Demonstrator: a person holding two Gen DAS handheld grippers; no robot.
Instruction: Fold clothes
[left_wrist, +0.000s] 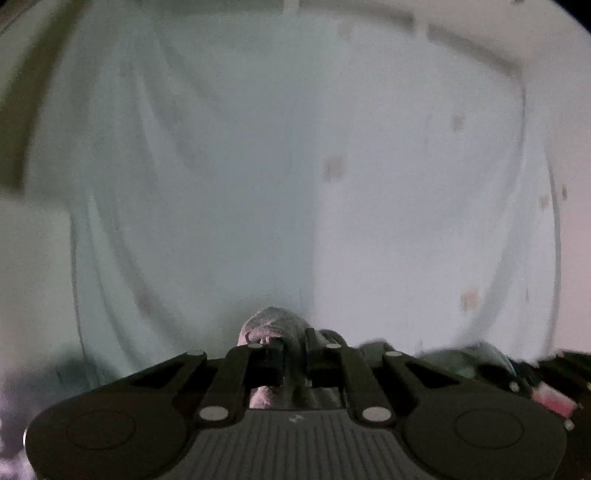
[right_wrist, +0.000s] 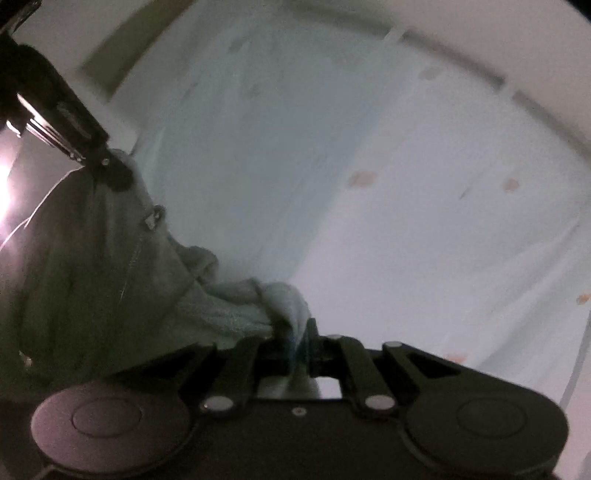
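Observation:
A grey-green fleece garment (right_wrist: 96, 266) hangs in the air between my two grippers, above a pale sheet. My left gripper (left_wrist: 294, 345) is shut on a bunched edge of the garment (left_wrist: 273, 325). My right gripper (right_wrist: 297, 338) is shut on another edge of it, where the cloth folds (right_wrist: 291, 302) into the jaws. In the right wrist view the left gripper (right_wrist: 110, 173) shows at the upper left, pinching the garment's top corner. Most of the garment drapes down at the left of that view.
A pale bed sheet (left_wrist: 388, 221) with small pink-brown square prints (left_wrist: 334, 168) fills both views below the grippers. Its far edge meets a light wall and a dark strip (right_wrist: 110, 70). A bright light glares at the left edge (right_wrist: 3, 184). Both views are blurred.

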